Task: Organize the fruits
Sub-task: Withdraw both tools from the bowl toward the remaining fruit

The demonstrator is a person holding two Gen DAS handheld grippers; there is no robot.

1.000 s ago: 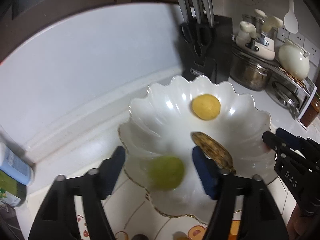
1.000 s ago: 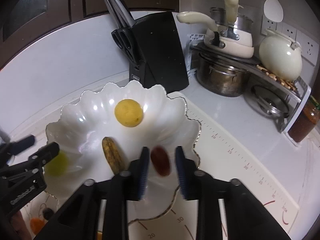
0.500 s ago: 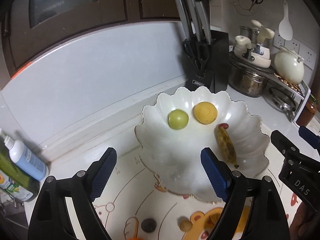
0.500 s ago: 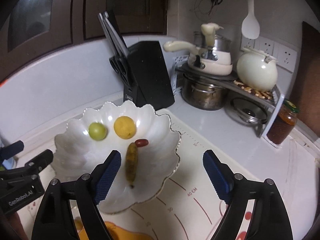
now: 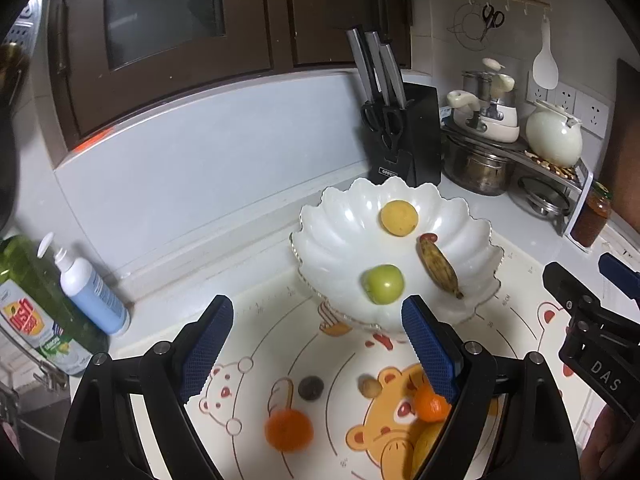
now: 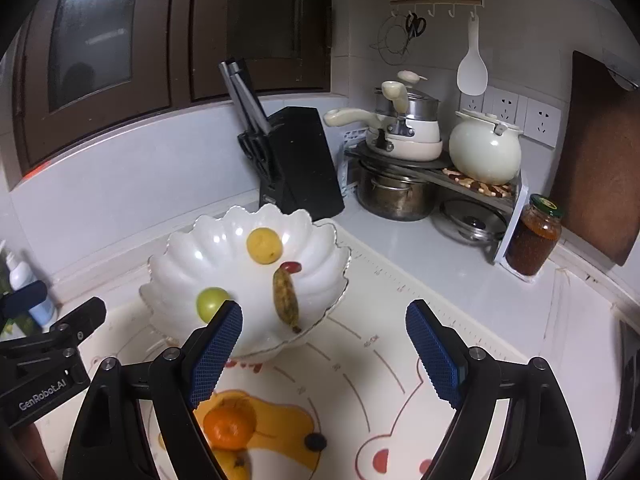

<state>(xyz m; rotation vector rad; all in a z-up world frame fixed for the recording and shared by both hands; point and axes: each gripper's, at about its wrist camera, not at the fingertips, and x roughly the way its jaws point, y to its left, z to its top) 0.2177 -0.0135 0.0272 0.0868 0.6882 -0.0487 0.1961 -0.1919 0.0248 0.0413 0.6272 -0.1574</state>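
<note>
A white scalloped bowl (image 5: 332, 236) (image 6: 320, 248) holds a green fruit (image 5: 383, 284) (image 6: 211, 303), a yellow-orange fruit (image 5: 399, 217) (image 6: 263, 245), a spotted small banana (image 5: 438, 267) (image 6: 285, 295) and a red date (image 5: 428, 237) (image 6: 291, 267). My left gripper (image 5: 318, 342) is open and empty, in front of the bowl above the mat. My right gripper (image 6: 325, 350) is open and empty, right of the bowl. On the mat lie two tangerines (image 5: 288, 430) (image 5: 430, 404), a dark round fruit (image 5: 311, 388) and a small nut-like fruit (image 5: 370, 387). The right wrist view shows a tangerine (image 6: 229, 428) and a dark berry (image 6: 315, 442).
A bear-print mat (image 5: 256, 360) covers the counter. A black knife block (image 5: 404, 140) stands behind the bowl. Pots and a white kettle (image 6: 484, 152) sit on a rack at the right, with a jar (image 6: 534, 236) beside it. Soap bottles (image 5: 88, 284) stand at the left.
Both grippers opened and let go of fruit into the bowl: the left released the green fruit, the right the red date. Both pulled back and up; the green fruit rolled nearer.
</note>
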